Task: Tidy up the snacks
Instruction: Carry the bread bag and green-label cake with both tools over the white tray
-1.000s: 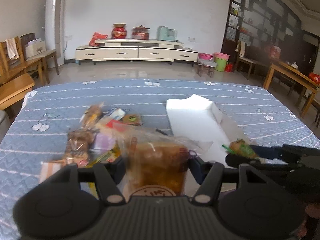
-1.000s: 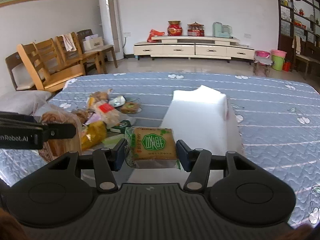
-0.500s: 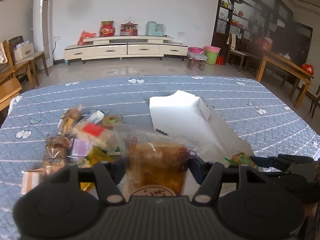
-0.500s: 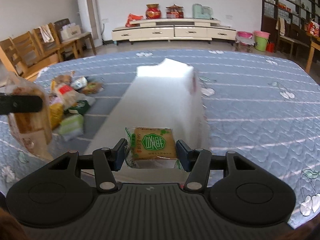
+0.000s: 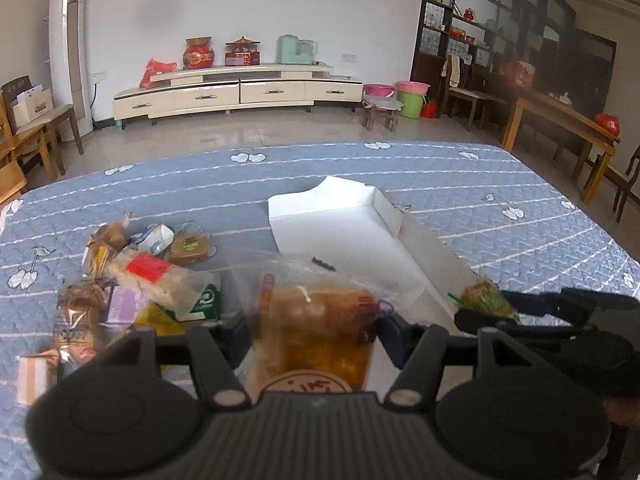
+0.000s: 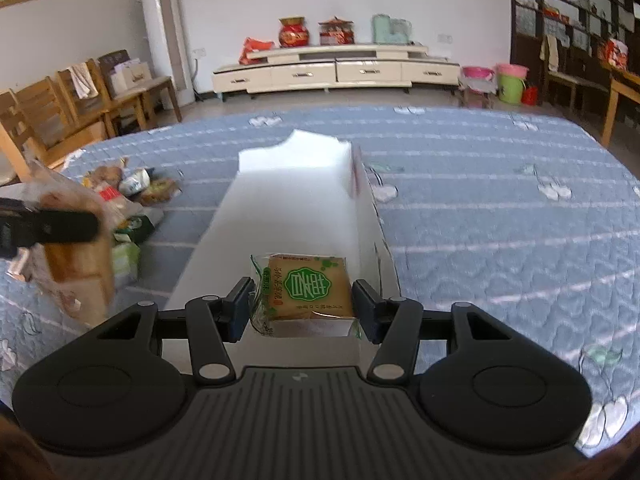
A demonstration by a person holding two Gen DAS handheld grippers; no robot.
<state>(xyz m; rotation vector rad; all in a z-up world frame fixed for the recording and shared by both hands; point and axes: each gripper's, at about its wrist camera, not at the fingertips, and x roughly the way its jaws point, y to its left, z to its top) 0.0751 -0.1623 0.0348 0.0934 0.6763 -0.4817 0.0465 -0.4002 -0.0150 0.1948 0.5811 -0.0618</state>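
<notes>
The white box (image 6: pixel 296 216) on the quilted bed (image 6: pixel 500 208) looks empty, so sorting has barely begun. The right claw (image 6: pixel 303 304) grips a green-labelled biscuit pack (image 6: pixel 306 288) over the box's near end. The left claw (image 5: pixel 314 332) clamps a bagged cake (image 5: pixel 316 332). Only the left view shows the whole snack pile (image 5: pixel 140 276) towards the bed's left edge.

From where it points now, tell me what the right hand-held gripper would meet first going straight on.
Probably the floor of the open white box. The right hand-held gripper, shut on the green-label snack packet, points down along it; depth is unclear.
</notes>
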